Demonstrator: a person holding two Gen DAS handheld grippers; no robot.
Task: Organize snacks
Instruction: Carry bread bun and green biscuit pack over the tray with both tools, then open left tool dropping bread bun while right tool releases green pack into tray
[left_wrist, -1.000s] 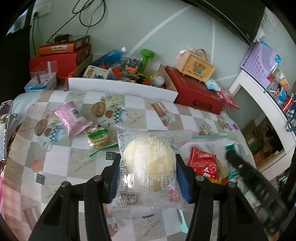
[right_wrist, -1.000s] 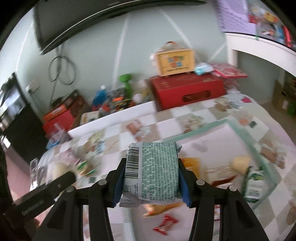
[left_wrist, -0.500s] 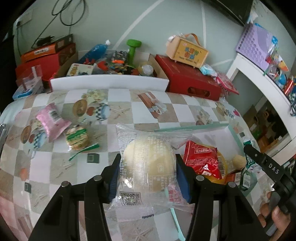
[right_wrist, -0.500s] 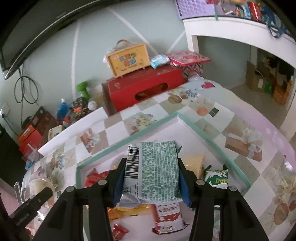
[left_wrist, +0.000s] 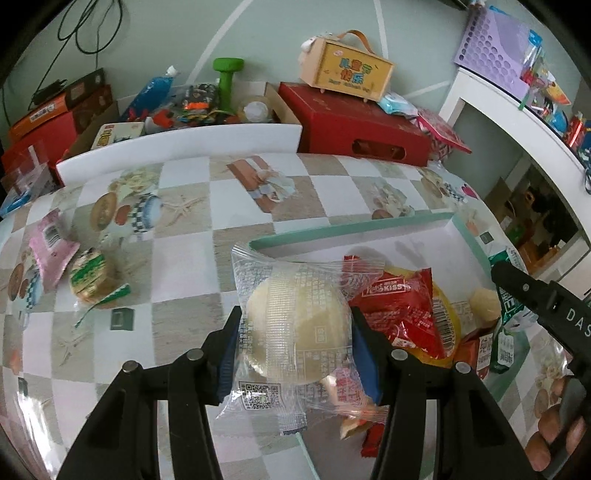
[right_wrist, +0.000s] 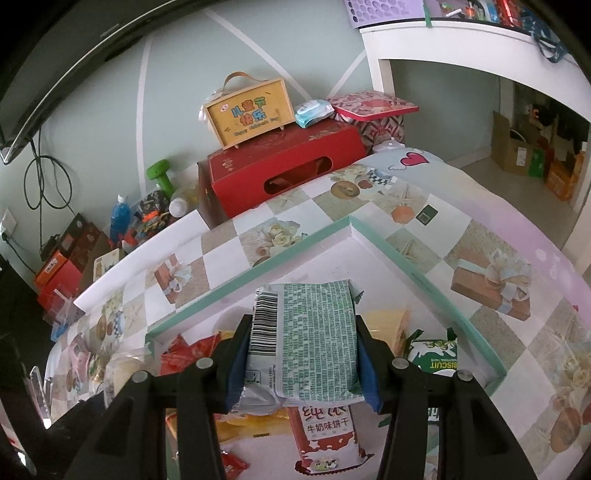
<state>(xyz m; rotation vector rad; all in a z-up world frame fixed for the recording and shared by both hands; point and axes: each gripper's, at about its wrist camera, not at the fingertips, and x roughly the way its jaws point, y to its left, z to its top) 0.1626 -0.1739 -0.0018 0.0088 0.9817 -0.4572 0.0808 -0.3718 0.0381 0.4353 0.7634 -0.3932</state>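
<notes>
My left gripper (left_wrist: 295, 332) is shut on a round pale cake in a clear wrapper (left_wrist: 295, 328), held over the near left corner of the green-rimmed white tray (left_wrist: 347, 230). In that tray lie a red cookie packet (left_wrist: 402, 314) and other snacks. My right gripper (right_wrist: 301, 343) is shut on a green-and-white printed packet (right_wrist: 314, 339), hanging above the tray (right_wrist: 406, 266). Below it lie a red-and-white milk biscuit pack (right_wrist: 325, 435) and a green biscuit packet (right_wrist: 434, 356). The right gripper's black body (left_wrist: 535, 306) shows at the right edge of the left wrist view.
A pink packet (left_wrist: 50, 245) and a green-labelled round snack (left_wrist: 90, 284) lie on the checked tablecloth left of the tray. Behind the table stand a red box (right_wrist: 284, 166), a yellow carry box (right_wrist: 247, 110), a green dumbbell (left_wrist: 225, 83) and clutter. A white shelf (left_wrist: 517, 107) is at right.
Both grippers have travelled right and downward with their packets and now hang over the tray; the right one has stayed put in the last half second. The loose snacks have slid left in the left wrist view.
</notes>
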